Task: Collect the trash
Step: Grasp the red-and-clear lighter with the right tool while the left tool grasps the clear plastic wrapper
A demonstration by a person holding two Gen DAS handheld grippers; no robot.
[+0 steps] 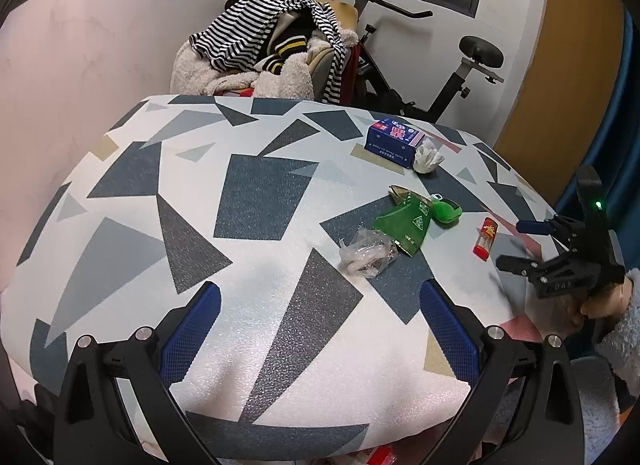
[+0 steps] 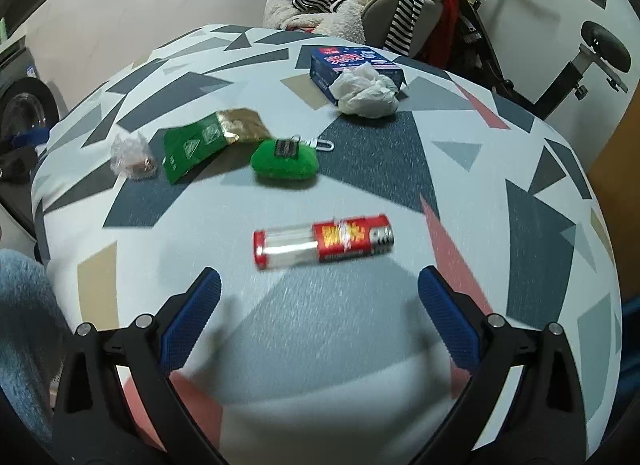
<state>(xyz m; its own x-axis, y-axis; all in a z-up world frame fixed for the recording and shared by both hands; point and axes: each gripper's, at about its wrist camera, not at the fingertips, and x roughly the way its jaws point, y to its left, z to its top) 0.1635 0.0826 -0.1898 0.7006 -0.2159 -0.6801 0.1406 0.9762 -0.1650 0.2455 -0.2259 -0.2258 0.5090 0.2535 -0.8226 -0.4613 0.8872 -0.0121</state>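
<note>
On the patterned table (image 1: 248, 193) lie a crumpled clear plastic wrapper (image 1: 366, 253) (image 2: 132, 157), a torn green packet (image 1: 406, 221) (image 2: 192, 147), a crumpled white tissue (image 1: 428, 157) (image 2: 366, 91) and a red and clear lighter (image 1: 485, 239) (image 2: 324, 241). My left gripper (image 1: 320, 305) is open and empty, short of the wrapper. My right gripper (image 2: 318, 295) is open and empty just in front of the lighter; it also shows in the left wrist view (image 1: 516, 245), at the table's right edge.
A blue tissue box (image 1: 394, 139) (image 2: 352, 63) sits behind the white tissue. A green plush keychain (image 1: 446, 211) (image 2: 286, 159) lies by the packet. Behind the table are a chair piled with clothes (image 1: 272, 49) and an exercise bike (image 1: 460, 65).
</note>
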